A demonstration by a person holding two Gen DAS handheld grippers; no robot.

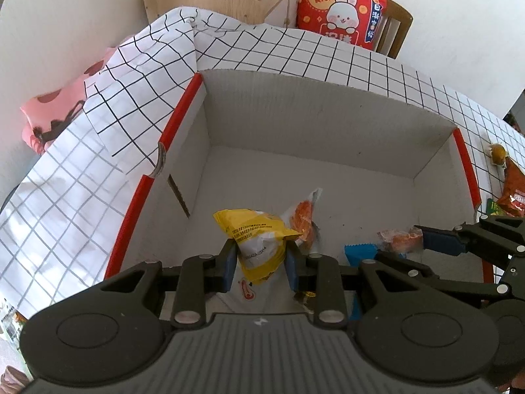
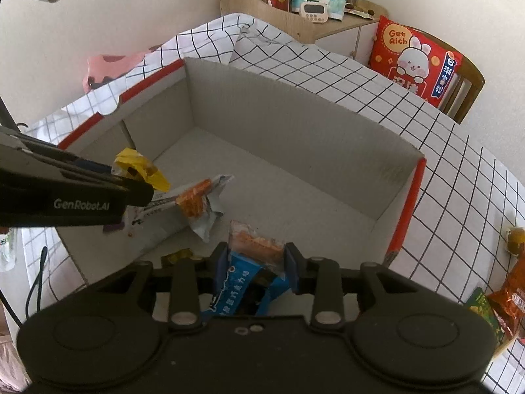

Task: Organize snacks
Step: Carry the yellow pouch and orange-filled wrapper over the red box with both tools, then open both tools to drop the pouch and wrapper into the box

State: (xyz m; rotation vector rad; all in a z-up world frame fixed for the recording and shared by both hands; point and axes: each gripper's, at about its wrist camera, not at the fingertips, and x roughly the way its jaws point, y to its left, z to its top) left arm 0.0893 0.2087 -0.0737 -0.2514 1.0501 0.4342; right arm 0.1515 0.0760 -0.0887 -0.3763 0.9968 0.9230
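An open white cardboard box (image 1: 328, 115) with red rims stands on the checked tablecloth. My left gripper (image 1: 262, 252) is shut on a yellow snack packet (image 1: 259, 246) and hangs over the box's near left part. It also shows at the left of the right wrist view, left gripper (image 2: 131, 180) with the yellow packet (image 2: 141, 167). My right gripper (image 2: 257, 259) is shut on an orange snack in a clear wrapper (image 2: 256, 243). A blue packet (image 2: 242, 289) lies right under it; whether it is gripped too I cannot tell. Another orange snack in a clear wrapper (image 2: 197, 200) lies on the box floor.
On the cloth right of the box lie orange snack bags (image 2: 512, 298), a green packet (image 2: 479, 302) and a small round yellow-brown item (image 2: 515, 239). Behind the table stand a wooden shelf (image 2: 279, 10) with a timer and a chair with a red cushion (image 2: 413, 62).
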